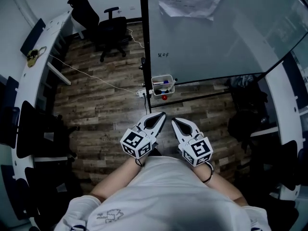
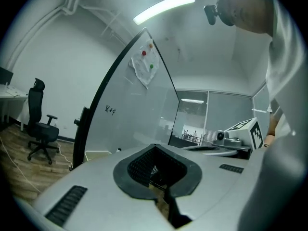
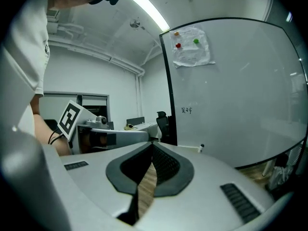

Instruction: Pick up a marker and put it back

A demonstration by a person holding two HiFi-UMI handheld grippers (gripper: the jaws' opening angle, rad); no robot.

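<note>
Tongs empty, markers in tray: either not started or already finished.

Near to far: my left gripper (image 1: 160, 115) and right gripper (image 1: 176, 121) sit side by side just in front of my chest. Each has its jaws closed tip to tip with nothing between them, and only floor and room show through the pad hollows. Beyond the tips, apart from both, the white tray (image 1: 162, 76) hangs at the lower edge of the whiteboard (image 1: 226, 37). The markers (image 1: 165, 83) stand inside it, none lifted. My read: one frame can't separate "before pick" from "after return". If it's before, everything is left: reach in, open one gripper, clamp a marker, lift it clear, drop it back in the tray.
</note>
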